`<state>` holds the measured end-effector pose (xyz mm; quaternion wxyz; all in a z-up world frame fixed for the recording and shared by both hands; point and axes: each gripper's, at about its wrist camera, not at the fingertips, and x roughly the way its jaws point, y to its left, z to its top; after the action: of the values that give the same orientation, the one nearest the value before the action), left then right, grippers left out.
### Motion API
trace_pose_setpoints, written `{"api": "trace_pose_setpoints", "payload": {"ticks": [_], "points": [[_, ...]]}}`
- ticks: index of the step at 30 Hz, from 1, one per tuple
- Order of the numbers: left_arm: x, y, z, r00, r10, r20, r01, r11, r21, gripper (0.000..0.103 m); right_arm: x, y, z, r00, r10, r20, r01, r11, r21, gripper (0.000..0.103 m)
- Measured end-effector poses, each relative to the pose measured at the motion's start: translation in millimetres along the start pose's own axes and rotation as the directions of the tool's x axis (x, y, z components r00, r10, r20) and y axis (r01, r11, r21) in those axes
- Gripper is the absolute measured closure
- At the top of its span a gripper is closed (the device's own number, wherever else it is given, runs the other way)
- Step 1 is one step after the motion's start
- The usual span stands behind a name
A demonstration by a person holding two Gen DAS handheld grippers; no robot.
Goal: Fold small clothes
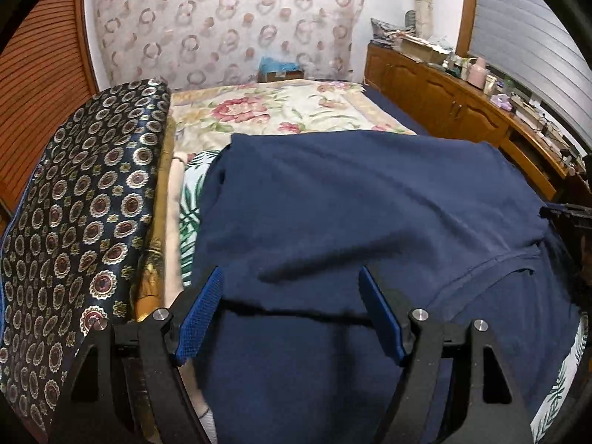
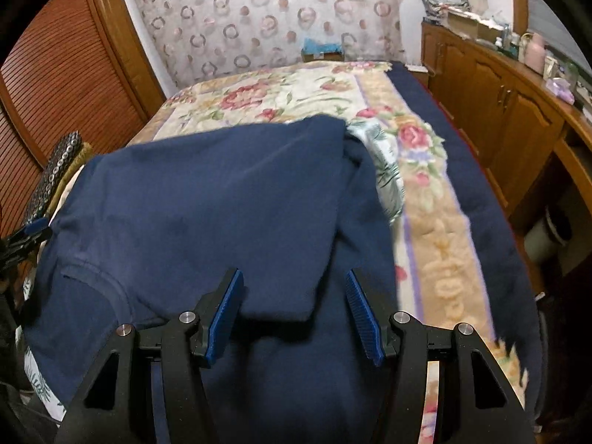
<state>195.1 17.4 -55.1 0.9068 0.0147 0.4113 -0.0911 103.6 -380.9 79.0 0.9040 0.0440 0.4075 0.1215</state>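
A navy blue garment (image 1: 362,203) lies spread on the bed, with a seam and neckline near its right side in the left wrist view. It also shows in the right wrist view (image 2: 207,199), with one edge folded over near the middle. My left gripper (image 1: 290,279) is open and empty, its jaws wide apart just above the garment's near left part. My right gripper (image 2: 294,279) is open and empty above the garment's near right part, over the folded edge. A leaf-print cloth (image 1: 192,199) lies under the garment and shows at its right edge in the right wrist view (image 2: 384,162).
A floral blanket (image 1: 281,111) covers the bed. A dark folded quilt with round motifs (image 1: 85,222) lies along the bed's left side. A wooden cabinet (image 1: 455,100) with clutter on top runs along the right. A louvred wooden door (image 1: 40,85) stands at the left.
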Motion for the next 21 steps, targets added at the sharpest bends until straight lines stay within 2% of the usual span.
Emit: {"api": "trace_pose_setpoints", "payload": {"ticks": [3, 6, 8, 9, 14, 21], "points": [[-1.4, 2.2, 1.4, 1.000, 0.025, 0.005, -0.025, 1.000, 0.007, 0.027, 11.5, 6.3, 4.0, 1.000, -0.002, -0.021, 0.002, 1.000, -0.027, 0.044], [-0.4, 4.8, 2.8, 0.999, 0.051, -0.002, -0.051, 0.998, 0.025, 0.030, 20.2, 8.0, 8.4, 0.999, -0.039, -0.006, 0.039, 0.997, -0.073, 0.044], [1.9, 7.2, 1.6, 0.998, 0.068, -0.010, -0.068, 0.997, 0.038, 0.041, 22.1, 7.6, 10.7, 0.999, -0.050, 0.003, 0.050, 0.995, -0.086, 0.043], [3.4, 8.2, 3.1, 0.997, 0.078, -0.015, -0.078, 0.996, 0.042, 0.043, 23.4, 7.9, 10.7, 0.998, -0.056, 0.010, 0.057, 0.994, -0.095, 0.043], [13.8, 17.3, 10.9, 0.991, 0.128, -0.047, -0.125, 0.990, 0.060, 0.063, 28.2, 9.1, 8.1, 0.995, -0.085, 0.049, 0.090, 0.988, -0.128, 0.043], [30.0, 19.7, 8.2, 0.978, 0.181, -0.099, -0.171, 0.980, 0.101, 0.065, 31.9, 6.1, 3.6, 0.996, -0.067, 0.056, 0.073, 0.990, -0.119, 0.043]]}}
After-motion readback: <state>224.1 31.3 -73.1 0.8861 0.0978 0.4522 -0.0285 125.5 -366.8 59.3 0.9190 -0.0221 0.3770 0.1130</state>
